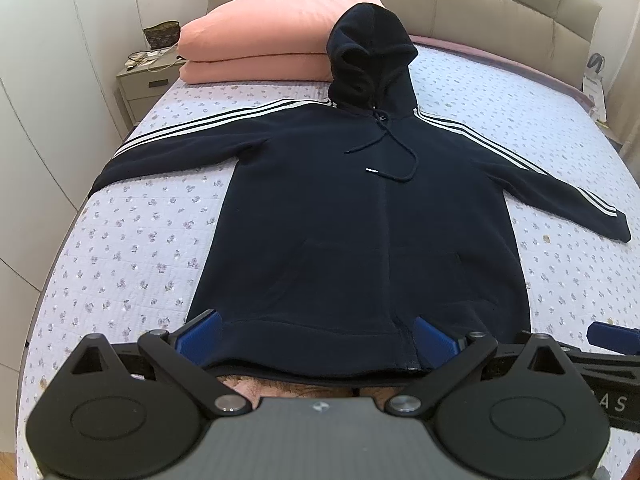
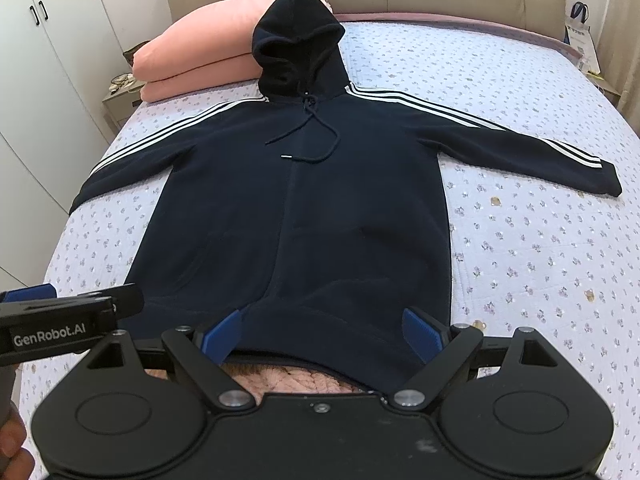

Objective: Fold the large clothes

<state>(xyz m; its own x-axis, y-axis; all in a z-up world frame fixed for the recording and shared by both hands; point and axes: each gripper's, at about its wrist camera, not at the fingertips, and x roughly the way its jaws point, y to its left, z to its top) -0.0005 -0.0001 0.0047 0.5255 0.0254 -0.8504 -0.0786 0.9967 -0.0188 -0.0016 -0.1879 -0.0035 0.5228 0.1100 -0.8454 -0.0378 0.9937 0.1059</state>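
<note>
A dark navy hoodie with white sleeve stripes lies flat, front up, on the bed, sleeves spread, hood propped on a pink folded blanket. It also shows in the right wrist view. My left gripper is open, its blue fingers straddling the left part of the bottom hem. My right gripper is open, its fingers straddling the right part of the hem. Neither jaw pinches the cloth. Each gripper shows at the edge of the other's view.
The bed has a pale floral quilt and a beige padded headboard. A nightstand with a bag stands at the far left beside white wardrobe doors. A paper bag sits far right.
</note>
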